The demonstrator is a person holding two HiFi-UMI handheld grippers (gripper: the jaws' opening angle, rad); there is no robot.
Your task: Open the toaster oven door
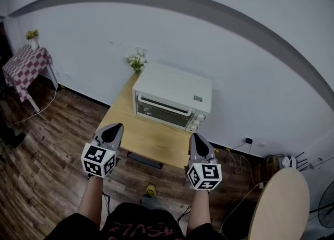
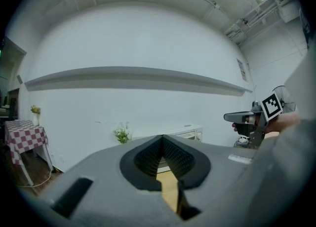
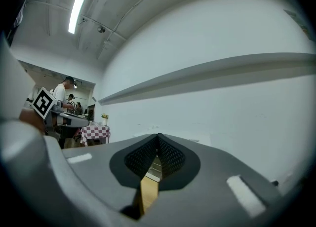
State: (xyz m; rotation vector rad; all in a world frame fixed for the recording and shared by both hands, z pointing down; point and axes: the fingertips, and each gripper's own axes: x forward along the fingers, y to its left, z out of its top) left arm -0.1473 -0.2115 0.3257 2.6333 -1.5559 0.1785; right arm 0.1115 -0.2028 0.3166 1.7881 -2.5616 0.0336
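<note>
A white toaster oven (image 1: 173,96) stands at the far end of a small wooden table (image 1: 141,137), its glass door (image 1: 163,111) closed and its handle bar across the top of the door. Knobs (image 1: 196,123) sit at the door's right. My left gripper (image 1: 113,131) hovers shut over the table's near left corner, holding nothing. My right gripper (image 1: 199,142) is shut and empty over the near right edge. Both stay well short of the oven. In the left gripper view the oven (image 2: 170,133) shows beyond the closed tips (image 2: 162,138); the right gripper view shows its closed tips (image 3: 157,137) facing the wall.
A small vase of flowers (image 1: 138,60) stands on the table's far left corner beside the oven. A checkered-cloth table (image 1: 26,68) is at far left. A round wooden tabletop (image 1: 279,207) sits at lower right. Cables and a power strip (image 1: 288,162) lie on the floor by the wall.
</note>
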